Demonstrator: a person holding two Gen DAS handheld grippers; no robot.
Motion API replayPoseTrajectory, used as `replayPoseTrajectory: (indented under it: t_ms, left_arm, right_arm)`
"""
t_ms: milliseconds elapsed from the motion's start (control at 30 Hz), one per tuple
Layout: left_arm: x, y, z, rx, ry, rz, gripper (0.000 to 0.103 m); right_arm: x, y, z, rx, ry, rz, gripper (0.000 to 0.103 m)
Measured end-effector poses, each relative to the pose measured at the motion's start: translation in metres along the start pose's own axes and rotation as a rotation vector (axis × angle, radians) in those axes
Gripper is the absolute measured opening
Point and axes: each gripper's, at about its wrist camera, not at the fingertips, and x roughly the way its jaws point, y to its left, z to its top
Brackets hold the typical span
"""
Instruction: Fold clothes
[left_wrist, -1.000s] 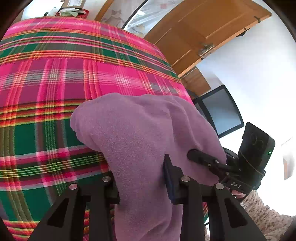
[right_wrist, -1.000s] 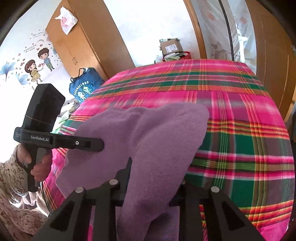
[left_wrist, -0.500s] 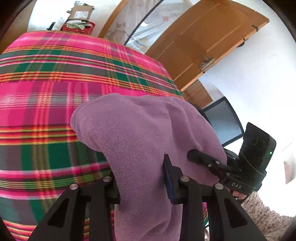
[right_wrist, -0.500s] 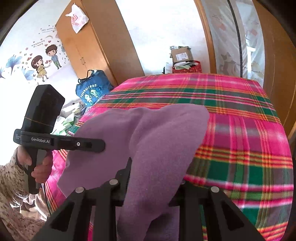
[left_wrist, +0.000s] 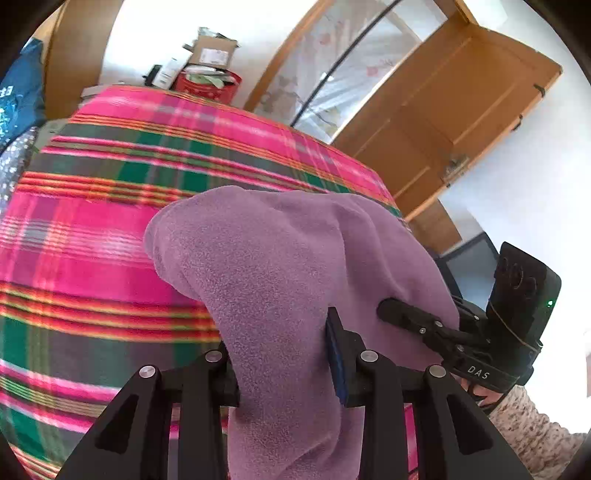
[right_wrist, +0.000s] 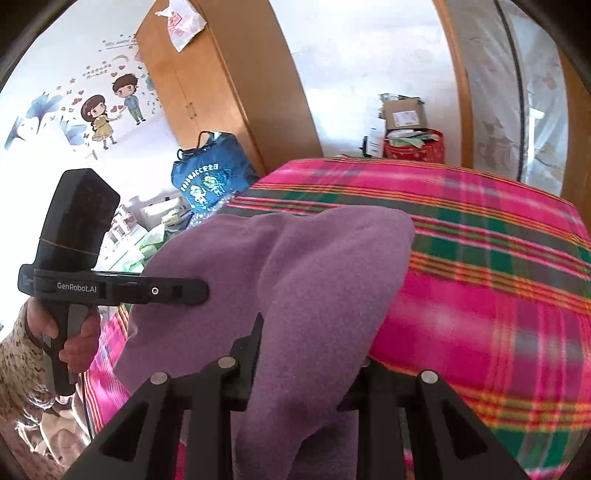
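Two grippers | jaws clamped on purple fleece garment (left_wrist: 280, 266) | bunched, draped, raised over plaid blanket (left_wrist: 92, 240)

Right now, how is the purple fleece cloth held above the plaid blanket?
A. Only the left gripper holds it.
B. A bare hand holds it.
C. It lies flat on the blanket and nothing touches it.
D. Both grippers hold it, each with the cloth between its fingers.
D: the purple fleece cloth passes between the fingers of the left gripper and of the right gripper, bunched above the plaid blanket.
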Motion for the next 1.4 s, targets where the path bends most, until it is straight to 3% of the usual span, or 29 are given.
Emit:
replayPoseTrajectory:
  t_ms: [433,800,1067,1333,1400]
  left_arm:
    - [-0.006,0.07,0.035,-0.1,-0.019,0.044,0.035]
    - [-0.003,0.109,0.057,-0.131,-0.018,0.131,0.036]
    - [0.0,0.125,0.073,-0.142,0.006,0.138,0.037]
    - [0.006,0.141,0.072,-0.159,0.022,0.116,0.051]
    - [0.008,0.145,0.072,-0.168,0.03,0.122,0.063]
  right_arm:
    - [0.076,0.015,0.041,0.009,0.03,0.049,0.027]
    - [0.136,0.025,0.064,0.017,0.066,0.057,0.027]
    - [0.157,0.026,0.07,0.062,0.065,0.058,0.027]
    - [0.167,0.019,0.067,0.083,0.086,0.033,0.031]
    - [0.17,0.017,0.064,0.09,0.096,0.023,0.035]
